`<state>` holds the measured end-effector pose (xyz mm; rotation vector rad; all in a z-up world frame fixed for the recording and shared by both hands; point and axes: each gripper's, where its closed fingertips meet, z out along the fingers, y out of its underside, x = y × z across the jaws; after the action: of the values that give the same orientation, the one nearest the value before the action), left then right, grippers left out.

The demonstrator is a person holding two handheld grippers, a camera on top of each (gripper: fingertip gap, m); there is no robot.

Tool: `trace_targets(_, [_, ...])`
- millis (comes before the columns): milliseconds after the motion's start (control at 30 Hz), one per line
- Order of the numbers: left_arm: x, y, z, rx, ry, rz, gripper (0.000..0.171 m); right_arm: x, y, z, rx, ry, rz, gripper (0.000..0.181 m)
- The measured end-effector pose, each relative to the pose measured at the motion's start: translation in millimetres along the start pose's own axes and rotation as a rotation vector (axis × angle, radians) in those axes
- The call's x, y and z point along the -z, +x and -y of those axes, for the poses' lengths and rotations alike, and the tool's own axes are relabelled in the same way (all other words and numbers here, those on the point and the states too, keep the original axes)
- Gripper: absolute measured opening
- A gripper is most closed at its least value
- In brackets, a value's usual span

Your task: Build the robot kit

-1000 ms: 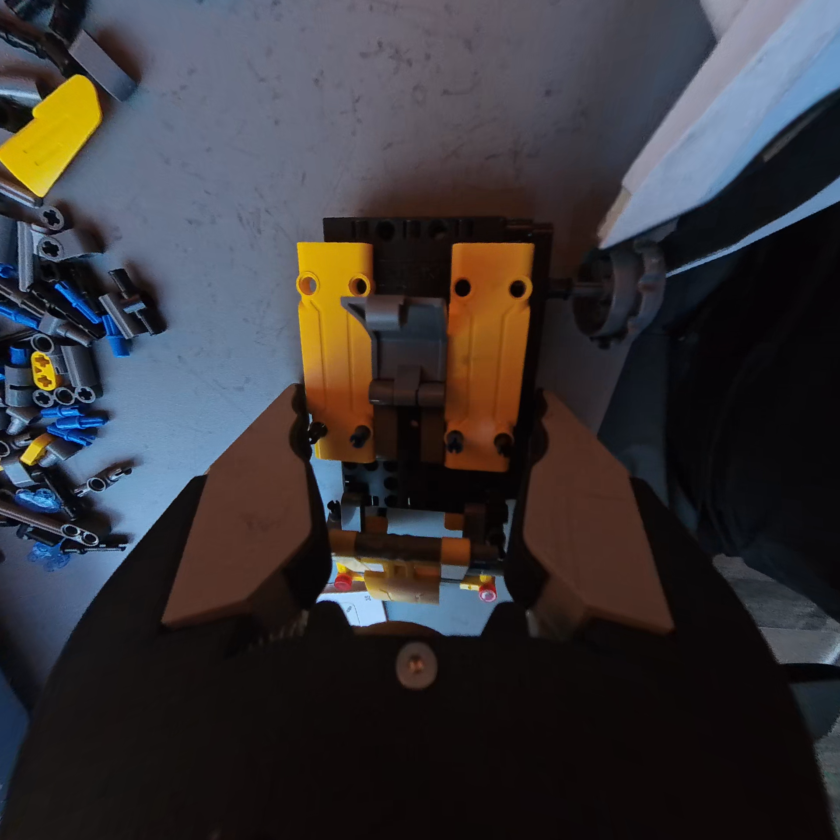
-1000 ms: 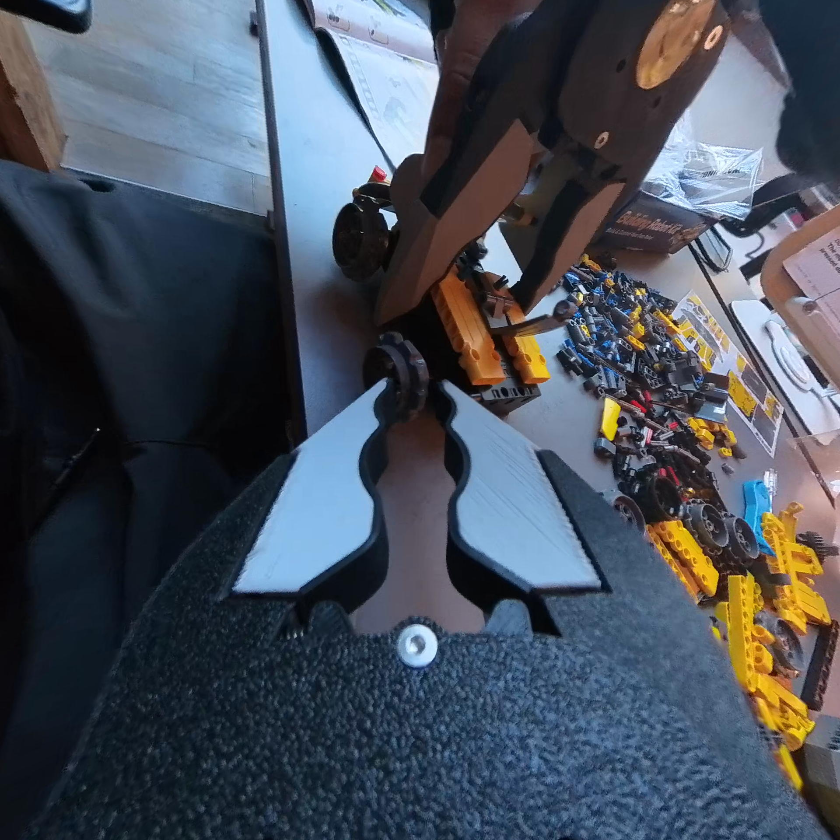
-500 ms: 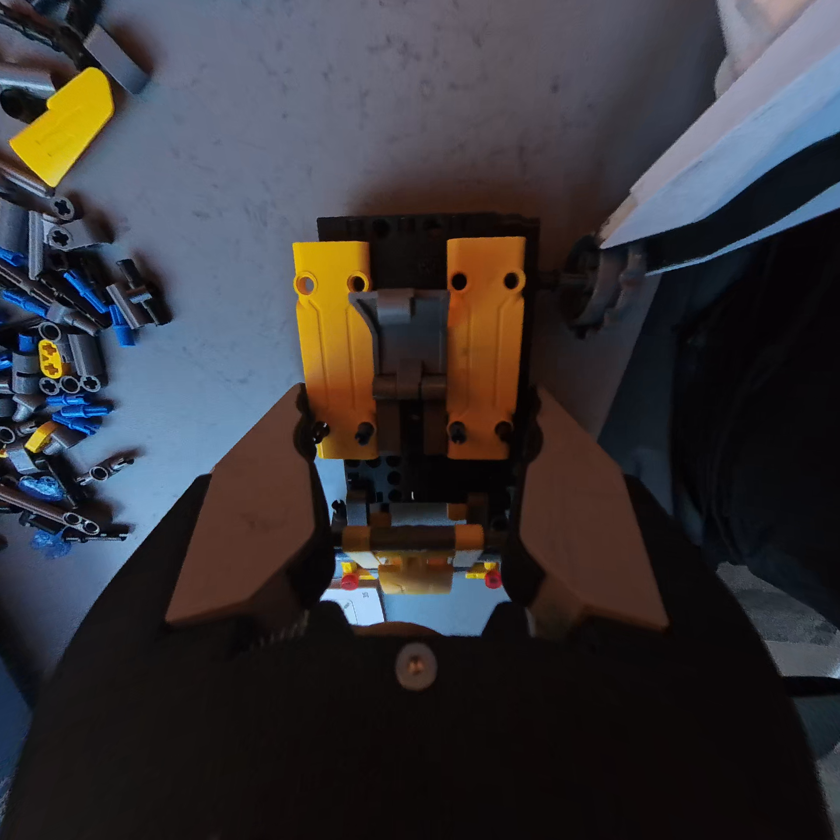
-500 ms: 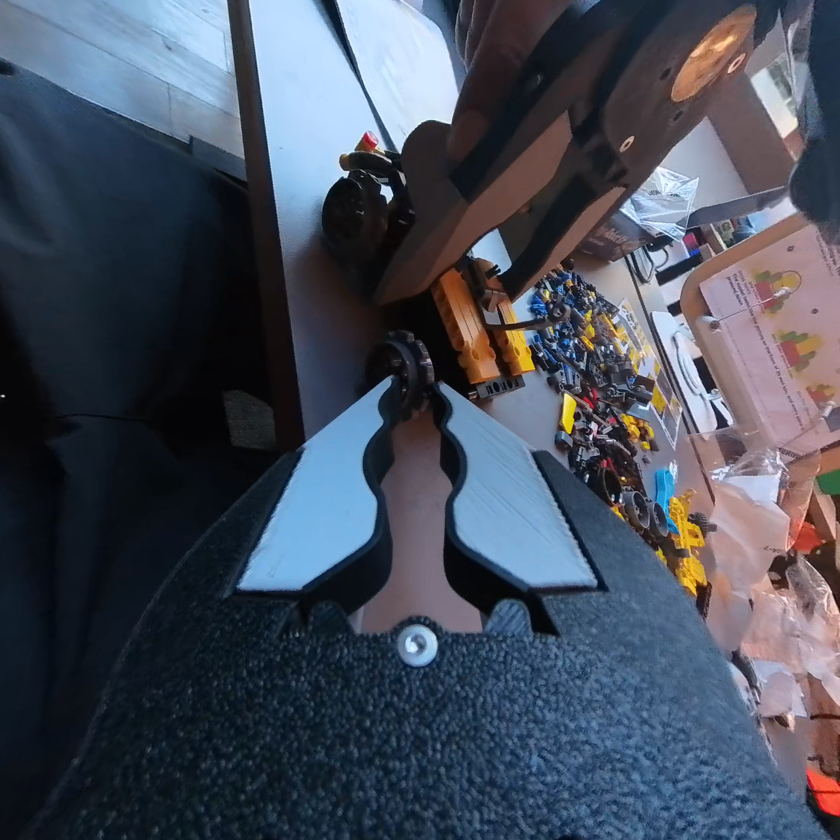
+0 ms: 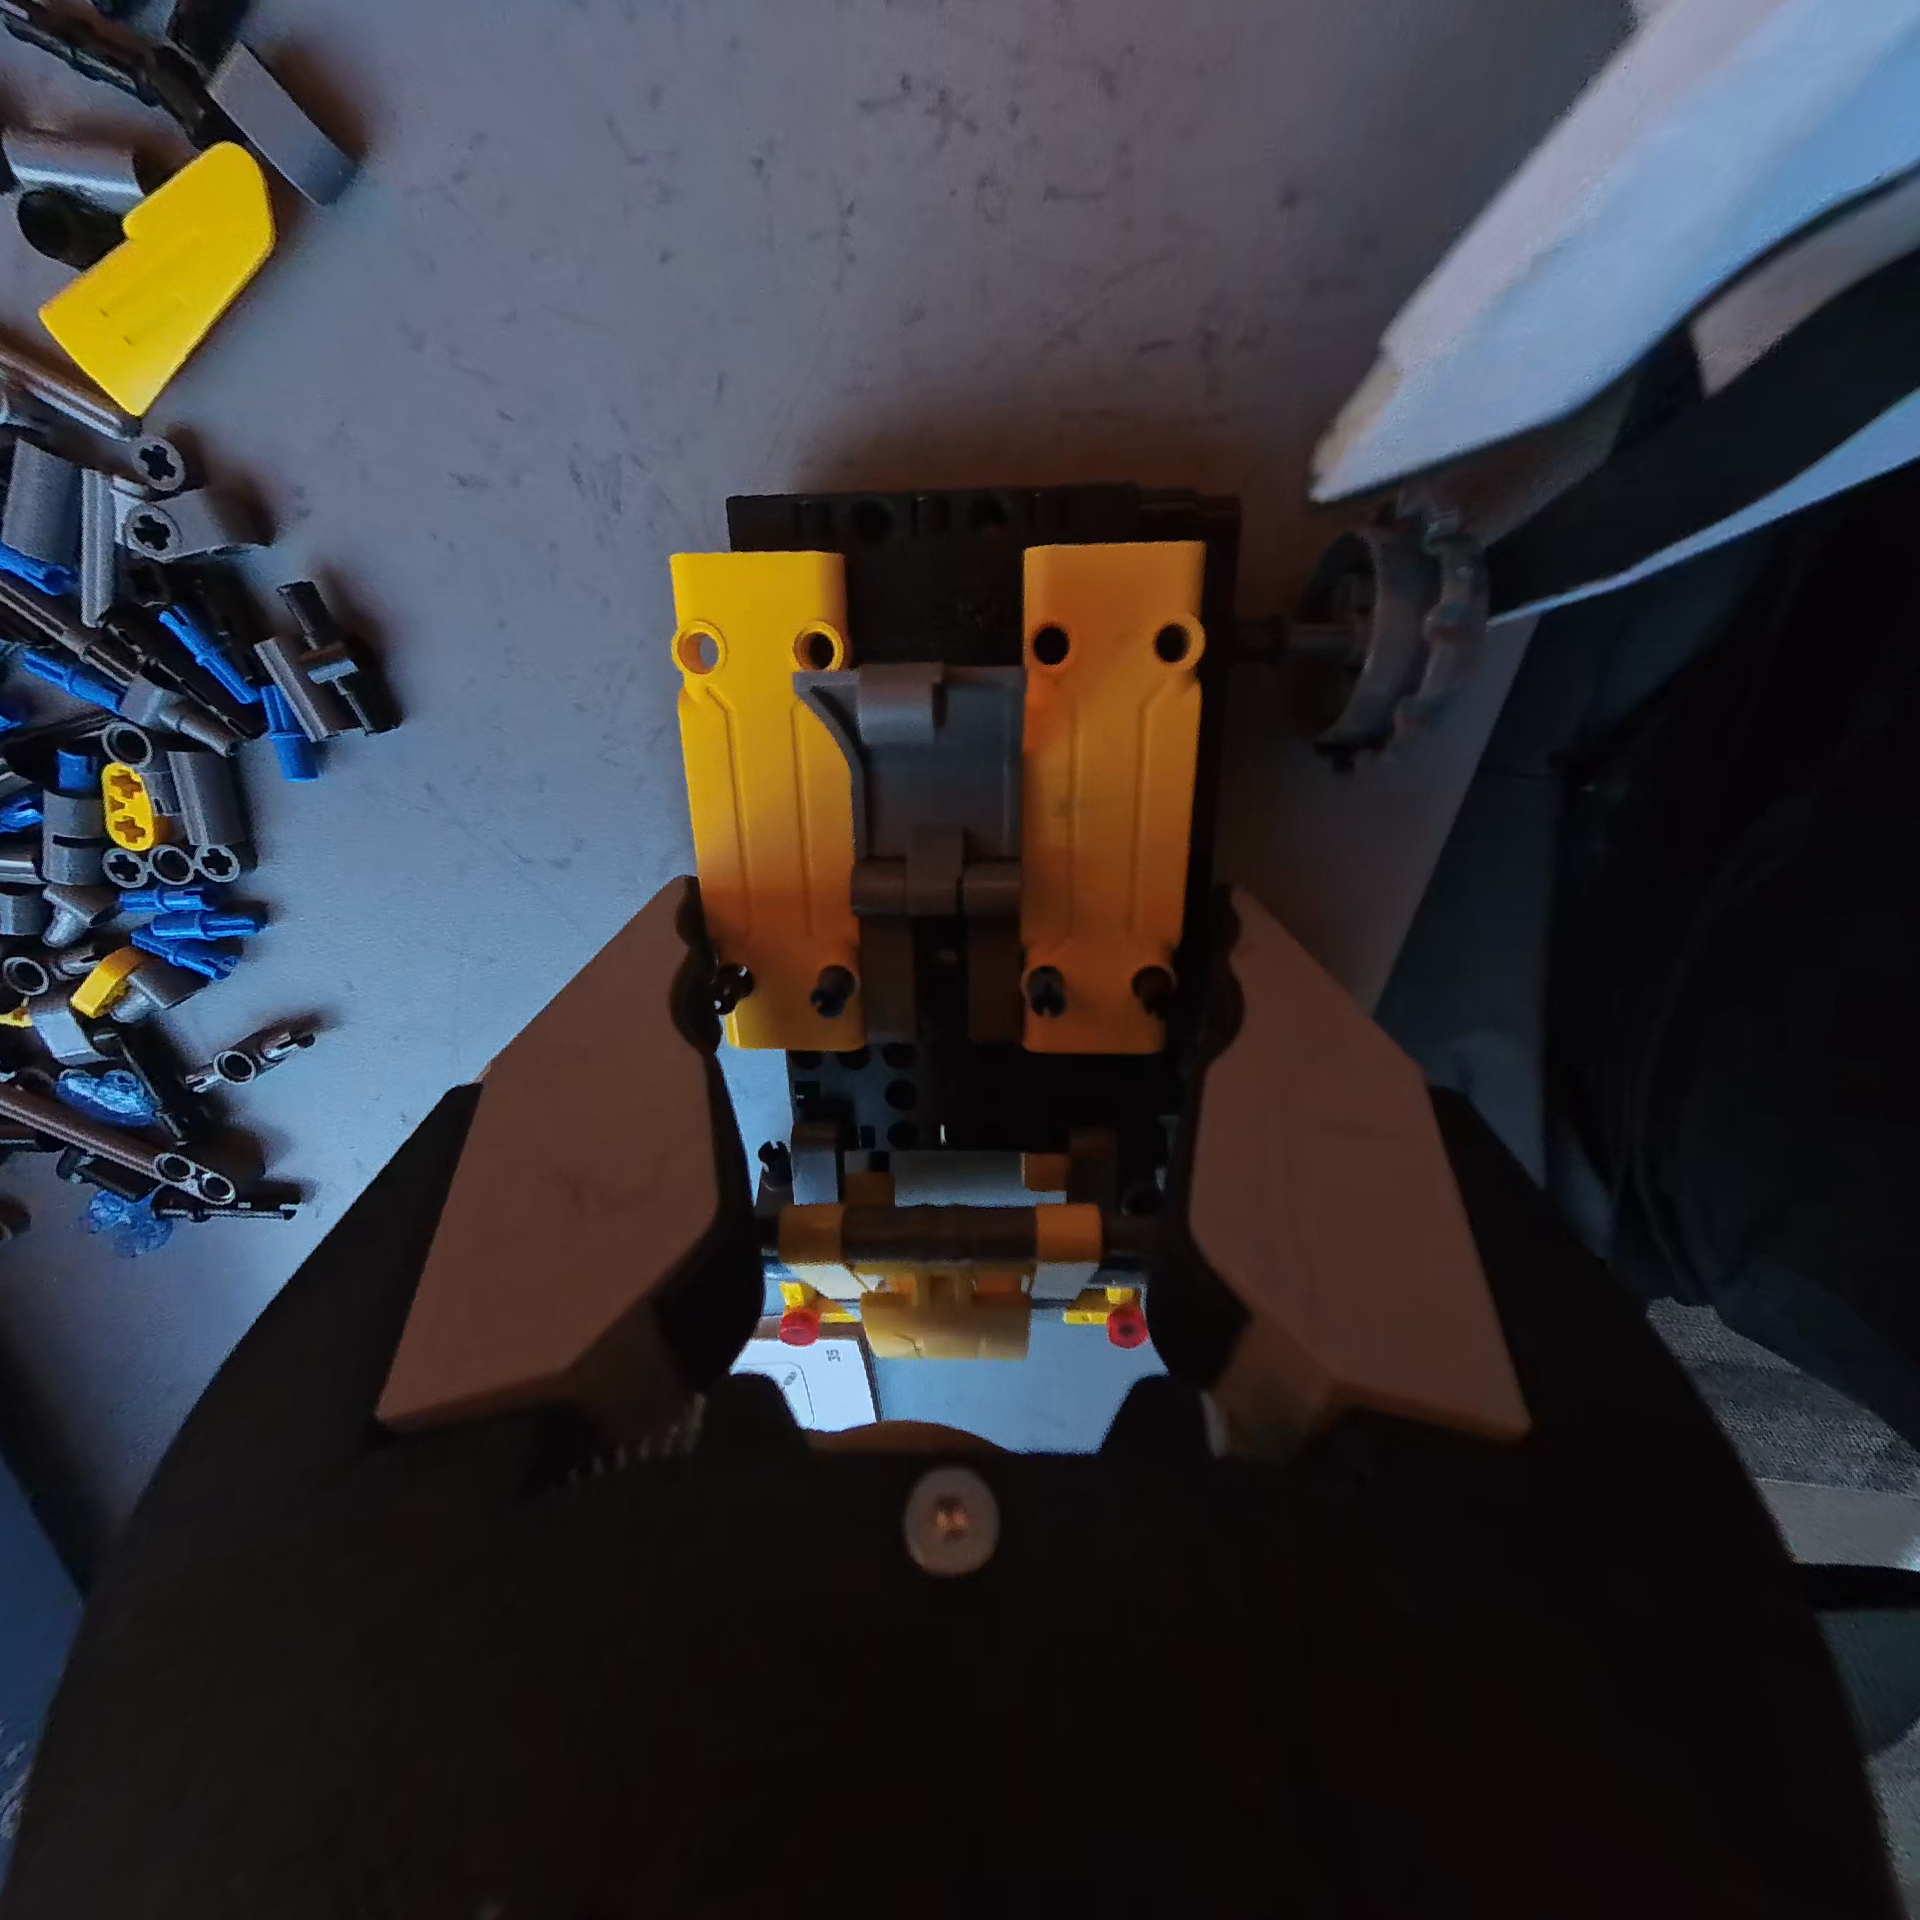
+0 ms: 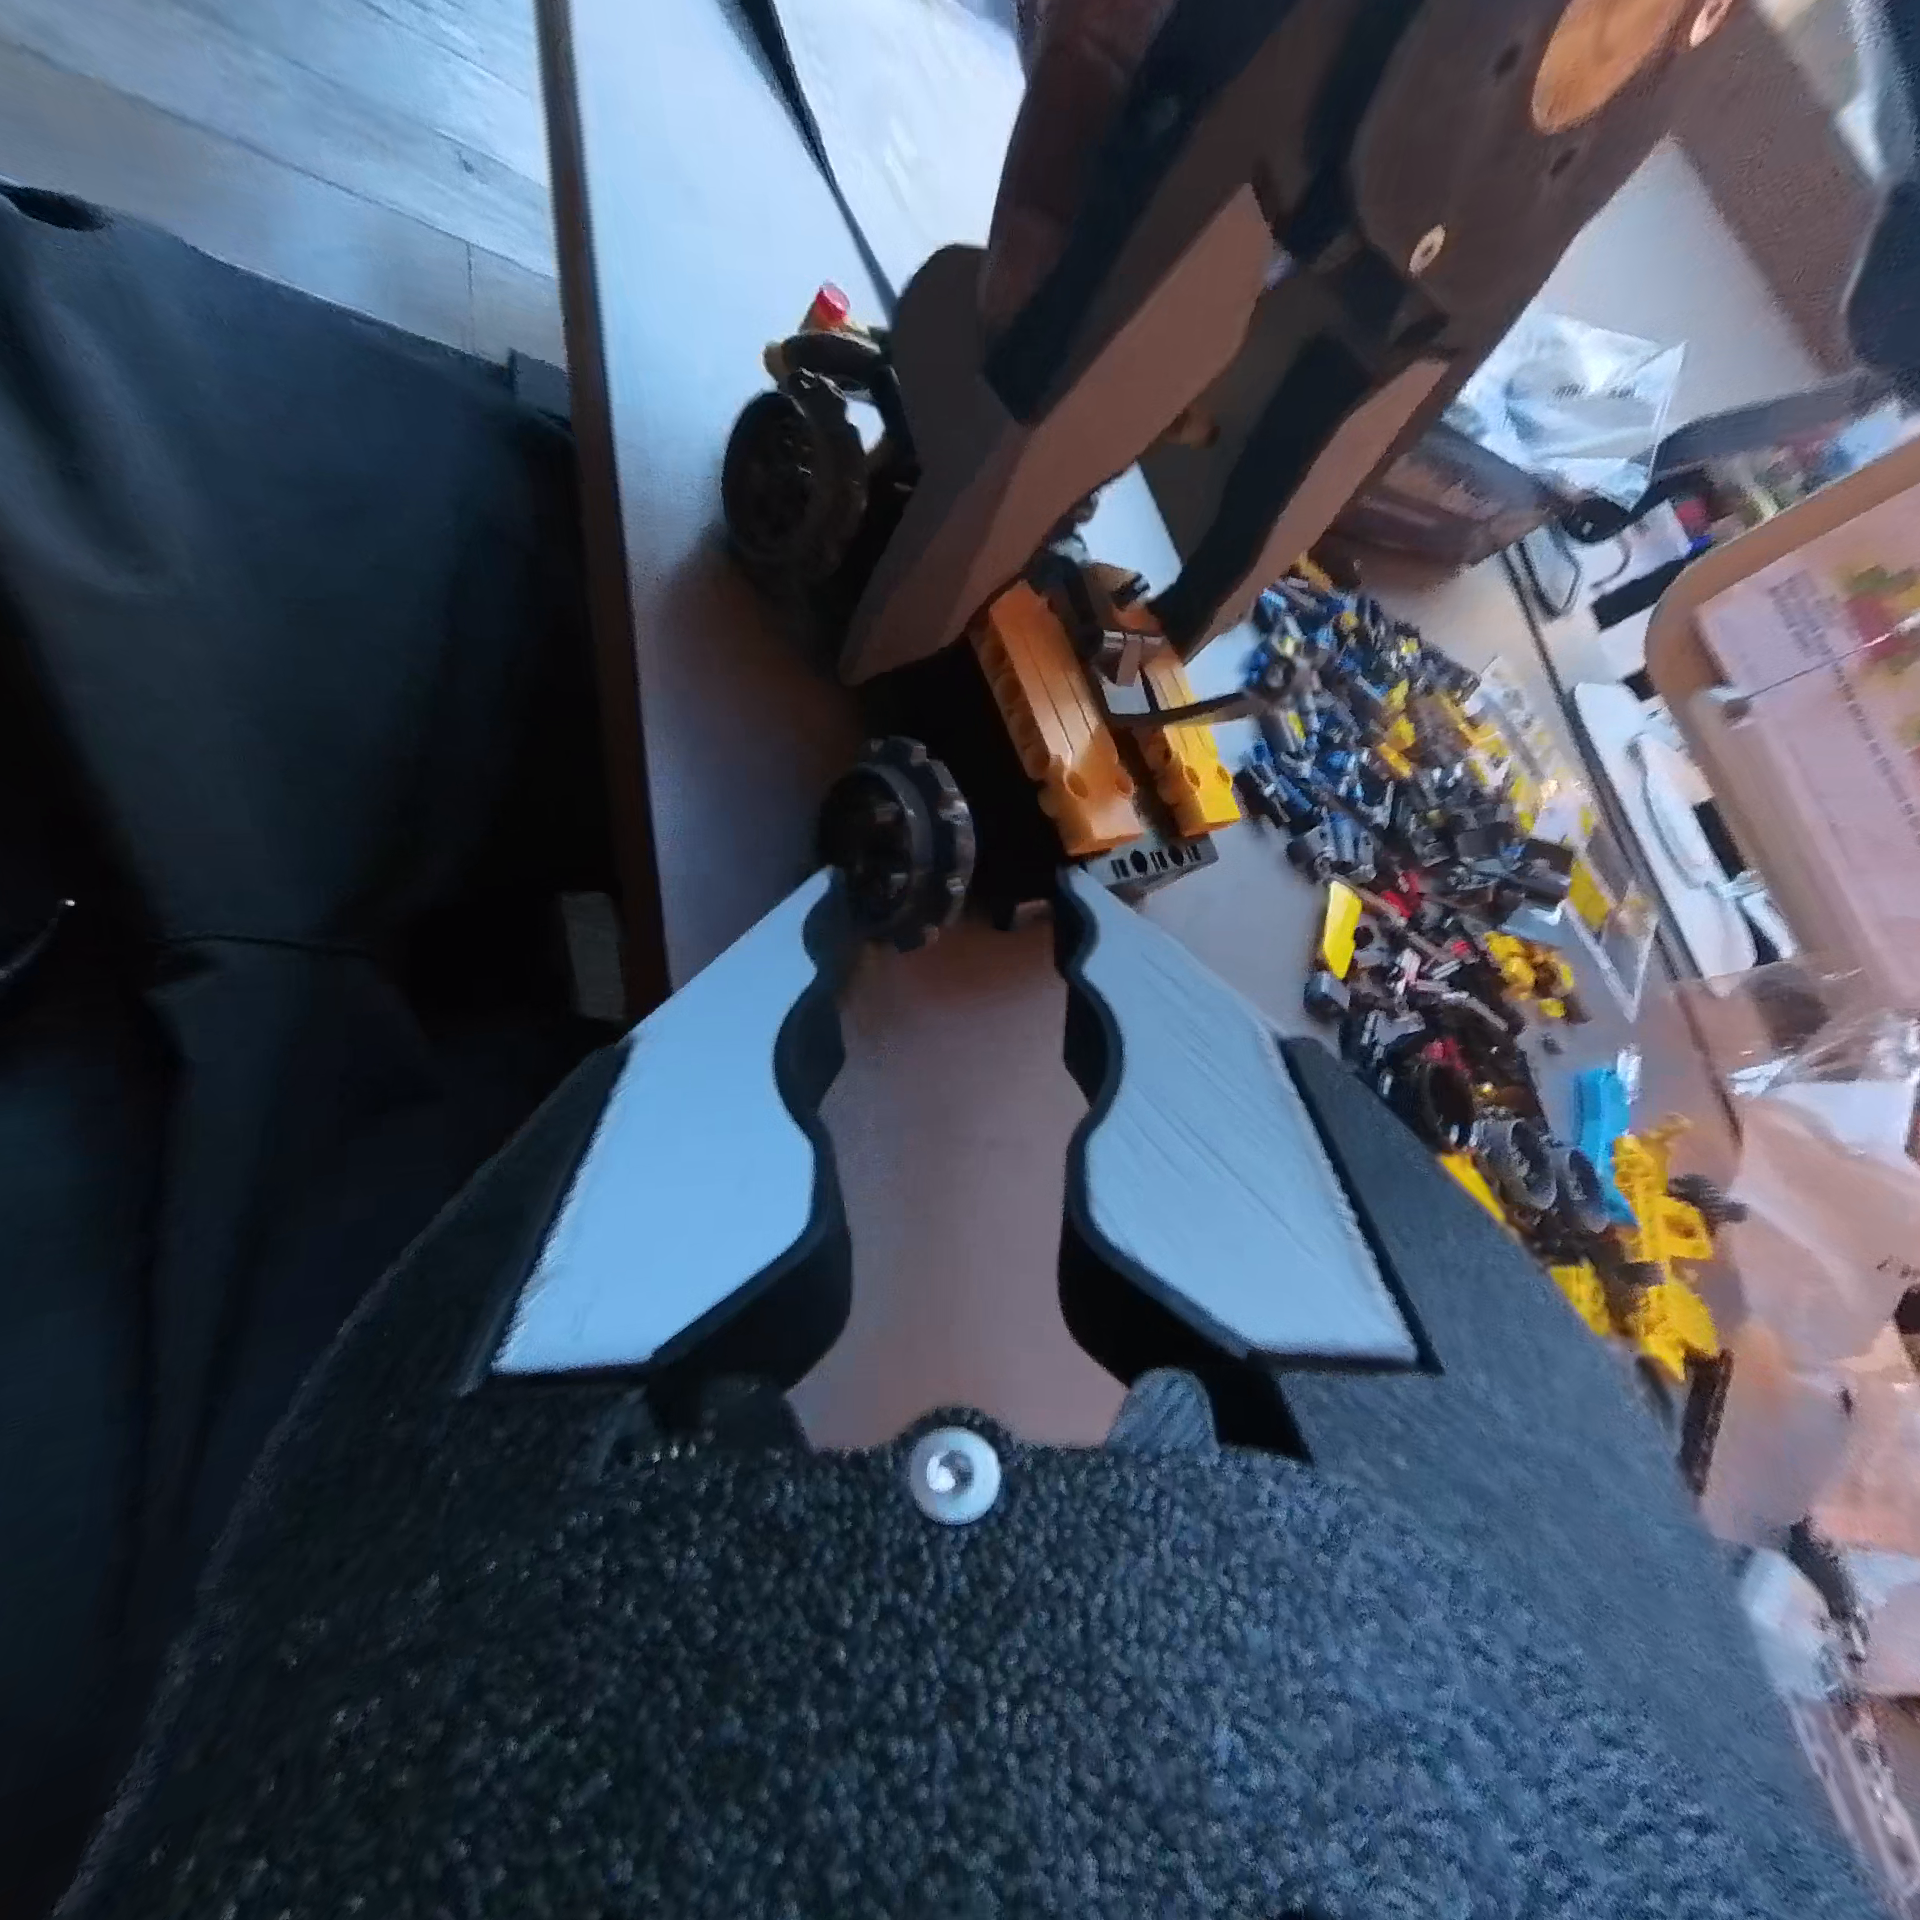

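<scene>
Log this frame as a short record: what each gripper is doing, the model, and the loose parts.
left gripper: fingers shut on the model's sides, seen from above
right gripper: open, fingers either side of the wheel; contact unclear
model: black frame, two yellow panels, grey piece between them, resting on the table
wheel: black, on an axle at the model's side, near the table edge
loose parts: grey, blue, yellow and black pieces piled left of the model
</scene>
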<state>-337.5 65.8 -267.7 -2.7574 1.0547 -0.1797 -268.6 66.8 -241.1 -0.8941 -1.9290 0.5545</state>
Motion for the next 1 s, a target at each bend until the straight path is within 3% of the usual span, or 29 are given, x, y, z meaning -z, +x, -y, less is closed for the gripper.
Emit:
trace_targets(267, [0.0,0.2,-0.7,-0.007,-0.015,-0.003,0.092,-5.6,-1.5,0.0,-0.010,-0.021,0.024,0.042])
trace_targets(333, [0.1,0.4,-0.7,-0.010,-0.016,-0.003,0.092,-7.9,3.5,-0.9,-0.054,-0.023,0.037,0.052])
trace_targets(433, [0.1,2.5,-0.1,-0.029,-0.007,-0.014,0.091,-12.6,5.9,-5.2,-0.126,-0.041,0.108,0.061])
trace_targets(767, [-0.4,0.7,-0.2,-0.008,-0.004,0.014,0.090,-17.7,2.4,-10.4,-0.354,-0.079,0.311,0.058])
trace_targets(1000, [-0.1,1.0,-1.9,-0.033,-0.022,0.000,0.090,-18.8,2.9,-9.2,-0.270,-0.085,0.319,0.057])
